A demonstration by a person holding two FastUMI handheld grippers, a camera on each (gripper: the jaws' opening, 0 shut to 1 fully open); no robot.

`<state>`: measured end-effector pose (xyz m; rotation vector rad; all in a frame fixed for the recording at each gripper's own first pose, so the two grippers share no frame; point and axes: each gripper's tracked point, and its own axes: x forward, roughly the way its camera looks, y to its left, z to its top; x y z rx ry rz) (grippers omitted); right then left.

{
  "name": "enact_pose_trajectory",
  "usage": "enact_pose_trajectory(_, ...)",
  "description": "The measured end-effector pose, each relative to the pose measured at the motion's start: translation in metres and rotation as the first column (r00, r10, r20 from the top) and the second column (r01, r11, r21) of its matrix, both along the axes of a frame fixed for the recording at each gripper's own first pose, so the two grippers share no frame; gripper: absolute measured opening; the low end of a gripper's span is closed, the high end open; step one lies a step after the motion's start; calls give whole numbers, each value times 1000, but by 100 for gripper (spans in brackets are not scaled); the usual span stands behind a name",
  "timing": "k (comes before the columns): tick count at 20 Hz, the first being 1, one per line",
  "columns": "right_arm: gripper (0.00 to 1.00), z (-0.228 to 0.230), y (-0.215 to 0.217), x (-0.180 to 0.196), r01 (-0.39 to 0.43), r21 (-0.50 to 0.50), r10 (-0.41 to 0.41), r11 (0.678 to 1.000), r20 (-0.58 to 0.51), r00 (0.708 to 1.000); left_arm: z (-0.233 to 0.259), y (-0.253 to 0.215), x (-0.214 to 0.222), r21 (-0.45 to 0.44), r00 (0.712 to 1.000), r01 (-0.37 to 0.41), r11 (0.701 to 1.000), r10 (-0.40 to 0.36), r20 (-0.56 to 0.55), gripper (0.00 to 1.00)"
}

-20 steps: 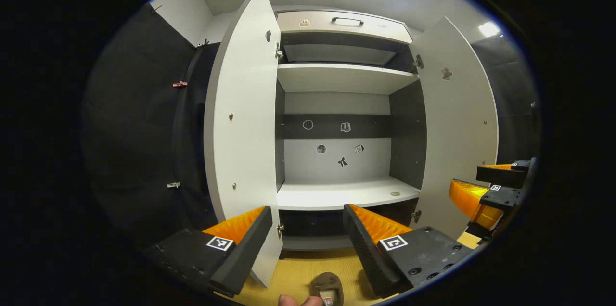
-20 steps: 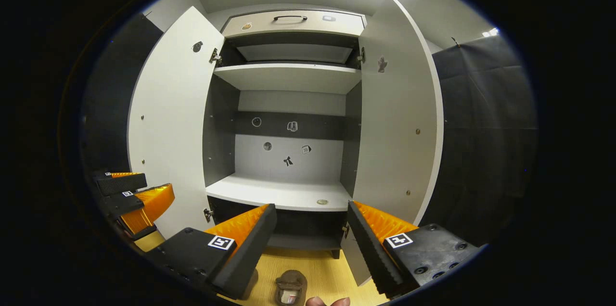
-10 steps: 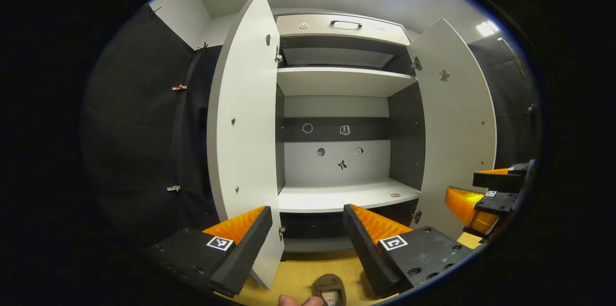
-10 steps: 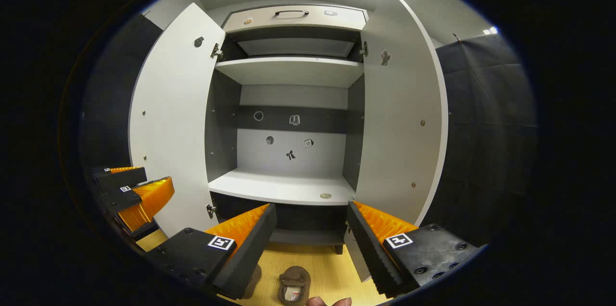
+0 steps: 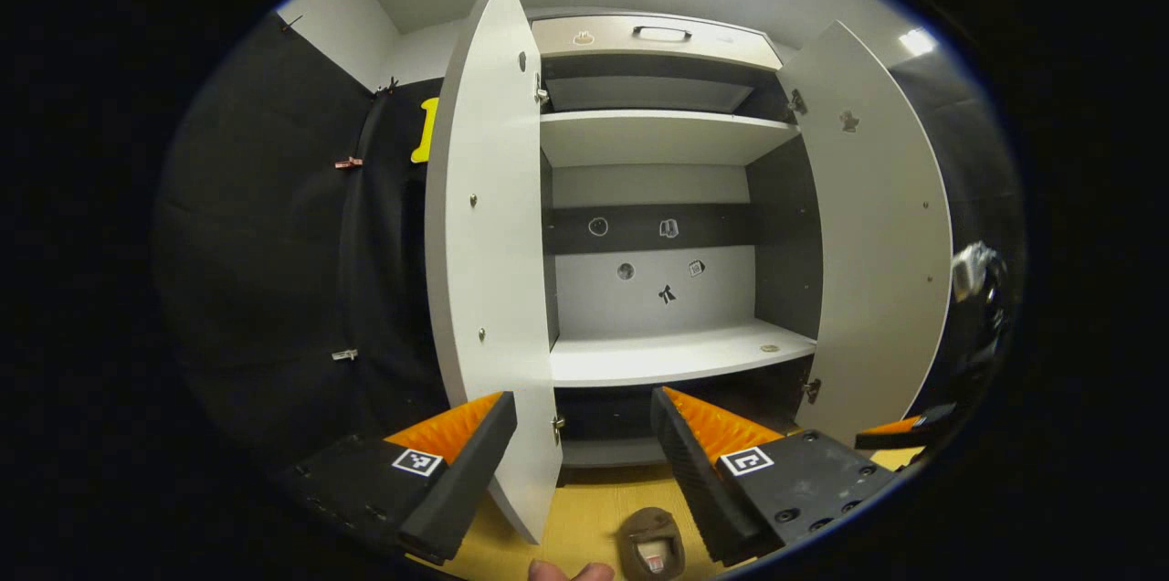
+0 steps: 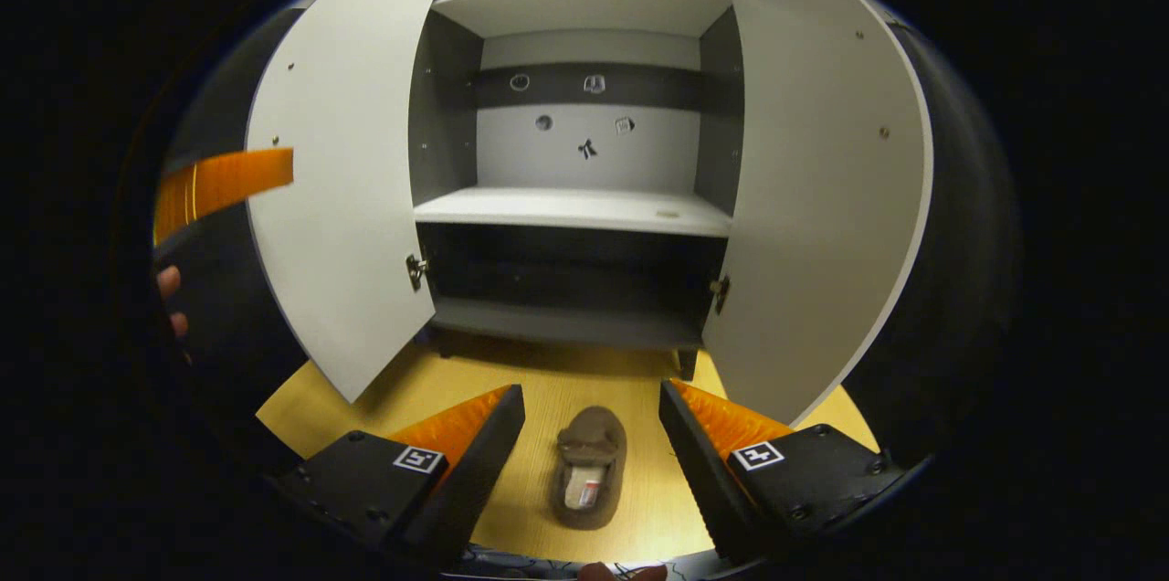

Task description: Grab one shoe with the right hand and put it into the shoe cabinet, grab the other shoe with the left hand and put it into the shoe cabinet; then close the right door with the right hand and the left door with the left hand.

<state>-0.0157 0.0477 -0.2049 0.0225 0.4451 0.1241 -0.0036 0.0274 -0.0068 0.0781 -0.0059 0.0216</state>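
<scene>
A brown shoe point(image 6: 589, 467) lies on the yellow floor point(image 6: 457, 389) in front of the shoe cabinet, toe toward the cabinet. In the right gripper view my right gripper point(image 6: 589, 391) hangs open above and just short of the shoe, which shows between its fingers untouched. My left gripper point(image 5: 583, 396) is open and holds nothing, facing the cabinet's white shelf point(image 5: 676, 357). The shoe point(image 5: 650, 546) sits at the bottom of that view. Both white doors stand open: the left door point(image 5: 493, 243) and the right door point(image 5: 877, 234).
The cabinet has an upper shelf point(image 5: 658, 135), a dark lower compartment point(image 6: 566, 279) and a top drawer point(image 5: 659, 40). The left gripper point(image 6: 224, 179) and a hand point(image 6: 169, 289) show at the far left of the right gripper view. Black cloth walls flank the cabinet.
My right gripper has tipped down toward the floor, bringing the shoe into full view between its fingers. In the left gripper view it has sunk low. The left gripper shifted slightly.
</scene>
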Motion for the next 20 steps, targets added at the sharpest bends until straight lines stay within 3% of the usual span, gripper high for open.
enact_pose_trajectory(3,99,-49,14,-7,-12,42,16,999,-117,993,-12,4,-3,9,1000,-11,1000,11,-17,95)
enact_pose_trajectory(14,99,-174,24,13,37,68,-12,997,-341,940,-51,15,-7,-30,995,-25,999,22,-101,95)
enact_pose_trajectory(18,97,-202,33,33,53,73,-24,996,-355,934,-62,24,-7,-21,991,-36,999,33,-131,95)
enact_pose_trajectory(20,89,-211,38,45,54,62,-29,997,-349,937,-69,27,-8,-24,988,-42,999,38,-148,95)
